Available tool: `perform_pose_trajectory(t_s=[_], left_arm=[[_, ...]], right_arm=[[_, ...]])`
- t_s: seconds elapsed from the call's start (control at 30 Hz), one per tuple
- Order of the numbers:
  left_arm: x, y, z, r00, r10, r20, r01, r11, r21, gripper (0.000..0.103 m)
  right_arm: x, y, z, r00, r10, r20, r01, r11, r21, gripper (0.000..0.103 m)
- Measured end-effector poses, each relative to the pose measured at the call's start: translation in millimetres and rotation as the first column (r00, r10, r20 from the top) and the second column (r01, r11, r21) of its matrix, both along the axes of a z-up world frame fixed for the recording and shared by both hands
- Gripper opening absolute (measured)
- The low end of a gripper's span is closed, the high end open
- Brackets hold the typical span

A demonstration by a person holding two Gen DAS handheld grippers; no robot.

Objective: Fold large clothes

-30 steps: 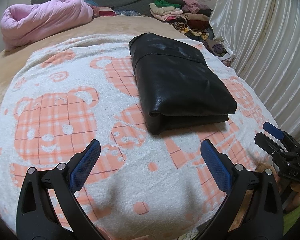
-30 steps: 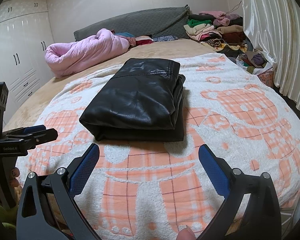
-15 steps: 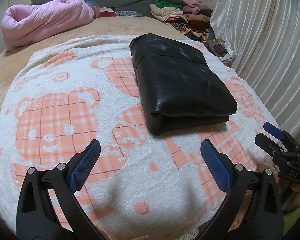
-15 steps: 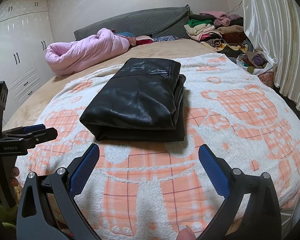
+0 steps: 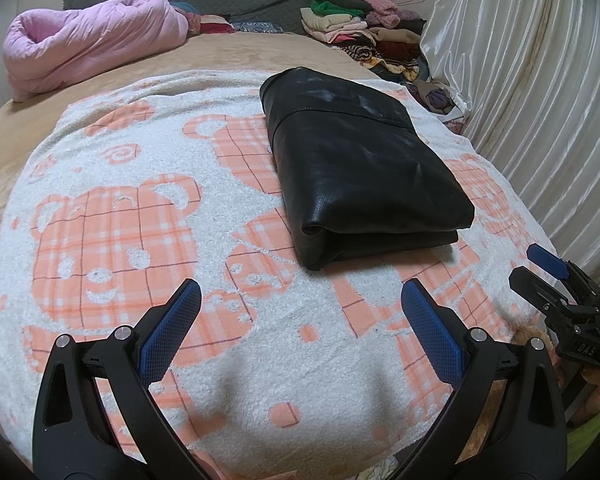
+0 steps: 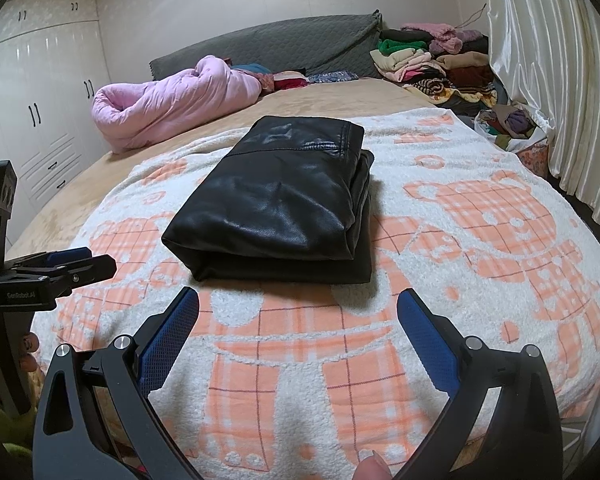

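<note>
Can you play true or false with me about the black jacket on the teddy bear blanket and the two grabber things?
1. The black jacket is folded into a bundle. True.
2. The left gripper is squeezing the jacket. False: it is open and holds nothing.
3. The jacket lies on the bear blanket. True.
4. The right gripper is shut. False: its jaws stand wide apart, short of the jacket.
5. The pink quilt covers the jacket. False: it lies apart, further up the bed.

"GenRobot.AI" on left claw (image 6: 66,266); "DAS" on right claw (image 5: 556,280).
</note>
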State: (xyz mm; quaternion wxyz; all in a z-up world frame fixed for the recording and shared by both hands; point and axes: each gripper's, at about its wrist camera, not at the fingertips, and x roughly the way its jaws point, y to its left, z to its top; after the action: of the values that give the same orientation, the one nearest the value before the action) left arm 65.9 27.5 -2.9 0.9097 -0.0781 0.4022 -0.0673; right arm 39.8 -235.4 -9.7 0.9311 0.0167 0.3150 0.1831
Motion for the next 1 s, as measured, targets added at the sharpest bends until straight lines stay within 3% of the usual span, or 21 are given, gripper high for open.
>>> perform_pose_trajectory(t_s=[0.73, 0.9, 1.0], left_arm=[[-3, 2, 1, 1.0, 0.004, -0.01, -0.004, 1.0, 0.004, 0.094], [-5, 11, -7, 0.998, 0.043, -0.036, -0.043, 0.999, 0.006, 0.094], [-3, 30, -11, 0.995, 0.089, -0.046, -0.089, 0.996, -0.011, 0.094]], right_arm=[[-1, -3, 1, 1.0, -0.006, 0.002, 0.006, 1.0, -0.007, 0.099], [-6, -30, 4, 0.997, -0.077, 0.007, 0.077, 0.997, 0.008, 0.099], [-10, -80, 5, 0.981, -0.193, 0.013, 0.192, 0.981, 0.032, 0.099]])
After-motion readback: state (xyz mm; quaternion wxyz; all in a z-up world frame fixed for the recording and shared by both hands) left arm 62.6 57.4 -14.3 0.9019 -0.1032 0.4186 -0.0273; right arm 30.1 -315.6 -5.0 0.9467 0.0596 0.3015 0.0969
